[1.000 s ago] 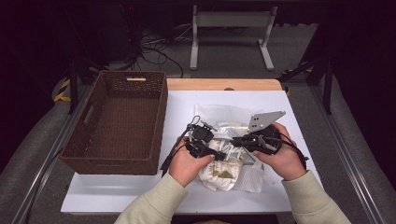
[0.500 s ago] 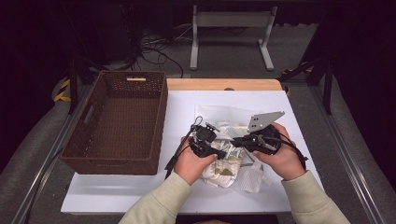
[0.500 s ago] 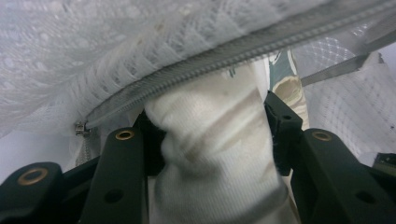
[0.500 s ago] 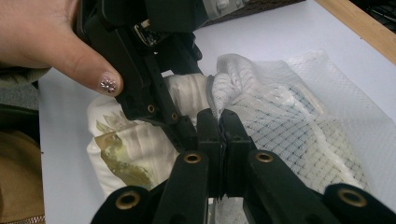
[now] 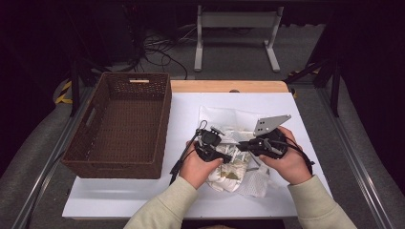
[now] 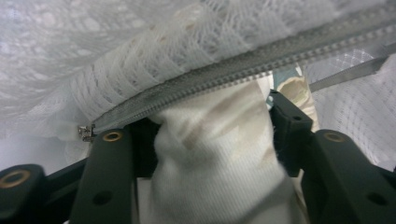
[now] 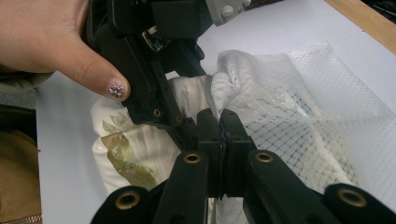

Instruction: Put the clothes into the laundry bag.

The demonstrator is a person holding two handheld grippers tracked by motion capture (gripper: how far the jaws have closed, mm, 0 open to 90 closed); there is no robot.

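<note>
Your right gripper [image 7: 219,122] pinches the mesh bag [image 7: 299,126] edge with jaws closed; your left gripper [image 6: 210,140], jaws just opening, straddles the white cloth [image 6: 219,158] between them.

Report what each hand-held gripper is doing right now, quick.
Left hand-held gripper: jaws just opened wider, white cloth between them; grip cannot be told.
Right hand-held gripper: closed on the mesh bag edge.

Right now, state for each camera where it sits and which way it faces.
High view: above the person's side, facing forward and down on the white table, basket, both forearms.
Left gripper view: on the left gripper, along jaws around a white cloth at the mesh bag zipper.
Right gripper view: on the right gripper, pinching mesh.
All views share bag and cloth.
</note>
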